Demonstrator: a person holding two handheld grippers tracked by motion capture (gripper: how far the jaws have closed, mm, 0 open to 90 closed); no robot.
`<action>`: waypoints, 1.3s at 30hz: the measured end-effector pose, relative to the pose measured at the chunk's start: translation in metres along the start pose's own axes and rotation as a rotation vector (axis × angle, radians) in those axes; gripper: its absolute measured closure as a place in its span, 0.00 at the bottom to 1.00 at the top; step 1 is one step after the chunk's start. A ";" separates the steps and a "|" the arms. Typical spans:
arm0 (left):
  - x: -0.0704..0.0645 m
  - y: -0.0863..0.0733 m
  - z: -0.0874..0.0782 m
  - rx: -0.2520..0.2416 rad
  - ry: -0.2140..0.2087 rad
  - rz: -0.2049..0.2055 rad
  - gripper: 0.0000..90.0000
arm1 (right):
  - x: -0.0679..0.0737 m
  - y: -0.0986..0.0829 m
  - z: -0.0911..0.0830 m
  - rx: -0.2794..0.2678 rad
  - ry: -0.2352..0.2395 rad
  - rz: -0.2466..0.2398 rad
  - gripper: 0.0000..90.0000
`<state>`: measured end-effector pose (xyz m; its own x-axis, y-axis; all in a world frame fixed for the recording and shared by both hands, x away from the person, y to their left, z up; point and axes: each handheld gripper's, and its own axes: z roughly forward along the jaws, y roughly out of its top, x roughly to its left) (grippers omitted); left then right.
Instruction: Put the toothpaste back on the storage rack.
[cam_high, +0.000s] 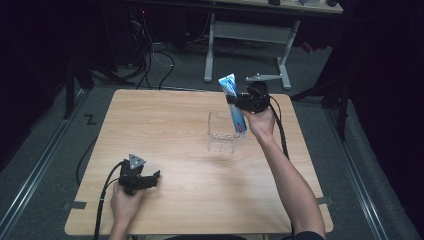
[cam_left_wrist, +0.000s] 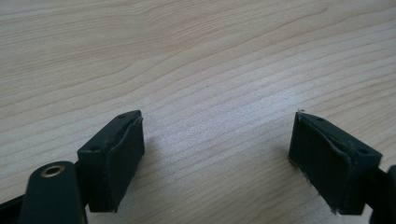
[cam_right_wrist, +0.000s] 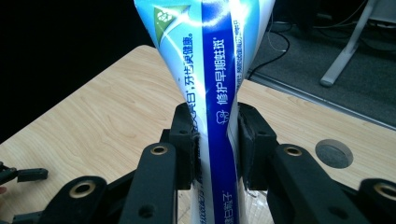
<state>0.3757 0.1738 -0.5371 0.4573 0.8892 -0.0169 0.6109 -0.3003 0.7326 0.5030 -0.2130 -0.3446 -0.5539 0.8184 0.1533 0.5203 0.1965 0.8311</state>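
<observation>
High view: a light wooden table on a grey floor, with a person's forearms entering from the near edge. The right gripper, held over the far right part of the table, is clamped across a blue-and-white toothpaste tube. The tube stands nearly upright, its flat crimped end uppermost and tilted slightly left. Its lower end reaches down to the right-hand far side of a clear plastic box that stands open-topped on the table; whether that end is inside the box or just behind it cannot be told.

Right gripper view: the two black jaws press on either side of the toothpaste tube, pinching it narrow at the grip; printed Chinese characters run along its dark blue stripe. A round grommet hole lies in the tabletop at right.

Left gripper: resting at the near left of the table, well apart from the box. Left gripper view: its jaws stand wide apart over bare wood grain, holding nothing.
</observation>
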 end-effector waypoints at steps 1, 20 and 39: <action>0.000 0.000 0.000 0.000 0.000 0.000 0.21 | -0.001 0.000 0.001 -0.001 -0.001 0.003 0.79; 0.000 0.000 0.000 0.000 0.000 0.000 0.21 | 0.005 0.005 0.021 0.032 -0.039 -0.033 0.79; 0.000 0.000 0.000 0.000 0.000 -0.001 0.21 | 0.003 -0.018 0.035 0.083 -0.042 -0.025 0.79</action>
<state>0.3757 0.1738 -0.5371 0.4566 0.8895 -0.0176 0.6110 -0.2992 0.7329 0.5150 -0.1949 -0.3774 -0.5410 0.8340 0.1090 0.5594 0.2600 0.7870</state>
